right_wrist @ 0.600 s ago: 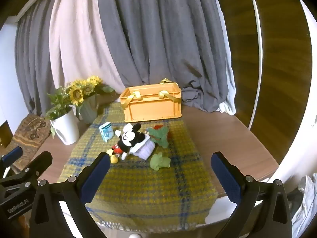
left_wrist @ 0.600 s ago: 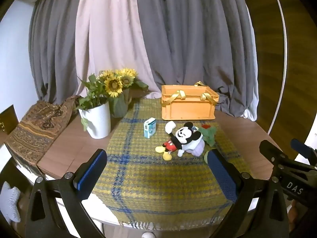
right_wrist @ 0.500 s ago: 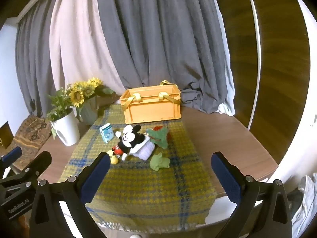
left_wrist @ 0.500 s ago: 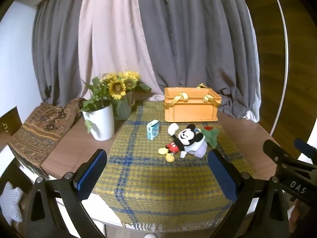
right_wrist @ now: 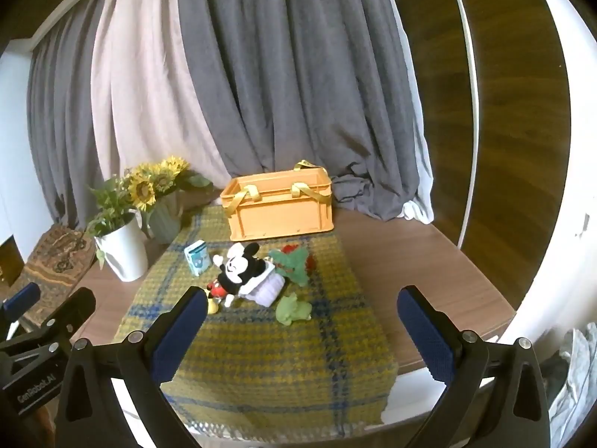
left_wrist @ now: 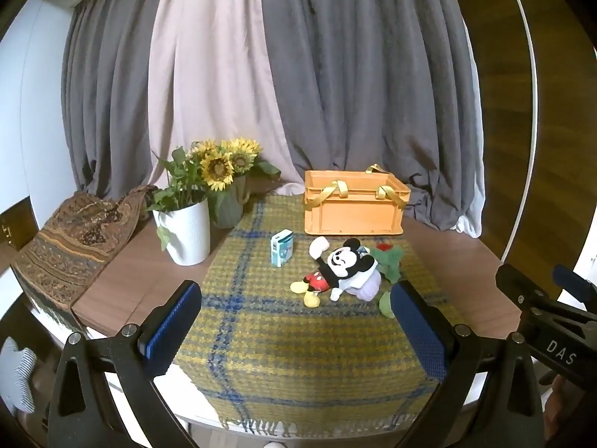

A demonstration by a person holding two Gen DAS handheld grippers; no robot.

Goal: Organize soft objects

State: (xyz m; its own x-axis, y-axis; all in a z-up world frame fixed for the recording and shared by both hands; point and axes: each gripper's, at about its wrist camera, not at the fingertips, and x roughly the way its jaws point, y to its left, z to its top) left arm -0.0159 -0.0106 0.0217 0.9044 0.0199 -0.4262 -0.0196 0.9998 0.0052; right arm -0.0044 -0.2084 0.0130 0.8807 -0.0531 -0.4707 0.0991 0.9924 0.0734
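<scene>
The left gripper [left_wrist: 294,321] and right gripper [right_wrist: 302,330] hover over the table's near edge, fingers spread wide and empty; the mouse plush [left_wrist: 341,267], purple plush [right_wrist: 266,287] and green plushes [right_wrist: 293,310] lie mid-table on the plaid cloth [left_wrist: 283,347]; the orange crate [left_wrist: 352,207] stands toward the far edge.

Mouse plush [left_wrist: 341,265] lying beside green toys [right_wrist: 293,308], orange basket [left_wrist: 354,203] behind

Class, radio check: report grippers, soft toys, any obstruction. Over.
Left gripper and right gripper open, empty. Black-and-white mouse plush and small green plush on the plaid cloth, orange plastic crate behind. Path clear.
</scene>
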